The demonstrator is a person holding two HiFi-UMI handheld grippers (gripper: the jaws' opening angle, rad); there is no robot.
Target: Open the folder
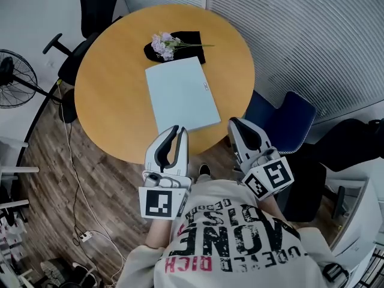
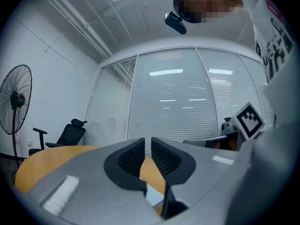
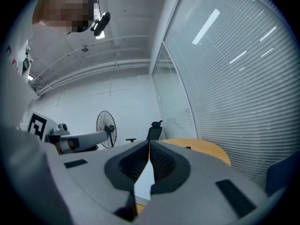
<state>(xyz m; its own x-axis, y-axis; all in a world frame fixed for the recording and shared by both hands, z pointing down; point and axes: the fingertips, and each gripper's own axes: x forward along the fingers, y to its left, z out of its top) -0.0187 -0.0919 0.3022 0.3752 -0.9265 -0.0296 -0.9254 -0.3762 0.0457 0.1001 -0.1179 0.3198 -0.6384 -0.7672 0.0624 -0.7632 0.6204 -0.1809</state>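
Round wooden table (image 1: pixel 108 95) ahead of jaws; black office chair (image 1: pixel 96 8) beyond; fan (image 1: pixel 13 80) left of jaws; blinds (image 1: pixel 300 35), blue chair (image 1: pixel 288 122) right; plank floor (image 1: pixel 54 179) below.

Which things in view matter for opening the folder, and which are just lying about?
For the job:
folder
left gripper
right gripper

Lying about:
flowers
fan
blue chair
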